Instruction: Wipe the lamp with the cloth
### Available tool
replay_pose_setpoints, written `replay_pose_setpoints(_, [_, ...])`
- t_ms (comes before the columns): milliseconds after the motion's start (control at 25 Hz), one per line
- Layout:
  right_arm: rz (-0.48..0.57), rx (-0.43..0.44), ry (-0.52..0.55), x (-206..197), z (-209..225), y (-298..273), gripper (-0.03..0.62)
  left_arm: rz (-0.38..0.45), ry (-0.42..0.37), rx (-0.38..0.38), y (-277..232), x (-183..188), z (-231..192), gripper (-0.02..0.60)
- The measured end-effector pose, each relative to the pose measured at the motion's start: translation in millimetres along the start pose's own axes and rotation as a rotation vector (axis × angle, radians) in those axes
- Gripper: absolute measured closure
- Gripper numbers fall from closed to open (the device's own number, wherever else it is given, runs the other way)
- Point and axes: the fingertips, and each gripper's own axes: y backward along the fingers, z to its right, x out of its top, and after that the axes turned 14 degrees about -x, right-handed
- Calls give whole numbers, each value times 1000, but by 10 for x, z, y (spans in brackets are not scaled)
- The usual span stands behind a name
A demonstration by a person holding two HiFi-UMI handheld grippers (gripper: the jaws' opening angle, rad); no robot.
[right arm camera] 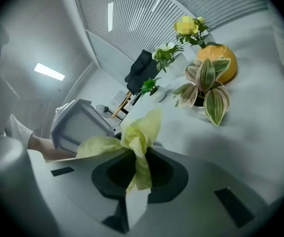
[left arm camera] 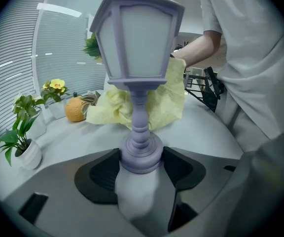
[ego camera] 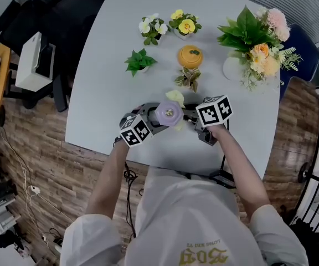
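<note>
A lilac lantern-shaped lamp stands upright between my two grippers, seen from above in the head view as a round purple top. My left gripper is shut on the lamp's round base. My right gripper is shut on a pale yellow cloth. The cloth hangs behind the lamp's stem and touches its far side; the lamp's shade shows at the left of the right gripper view. In the head view the cloth peeks out beyond the lamp top.
On the white table stand small potted plants, white and yellow flower pots, an orange pumpkin-like ornament, a striped-leaf plant and a big bouquet in a white vase. A black chair stands at the left.
</note>
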Motion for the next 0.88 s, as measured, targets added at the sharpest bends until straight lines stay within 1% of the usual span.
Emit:
replay_pose_setpoints(120, [-41,-33,45,-37,40,-66,542,-1,0,1,2,-3,2,302])
replay_pose_setpoints(400, [-73,-72,80,-35,96,-158,542,-1,0,-2,4,0,13,302])
replay_pose_setpoints(880, [-76,-82,111,91,77,-354,542,1,1,-2,-5,0,19,302])
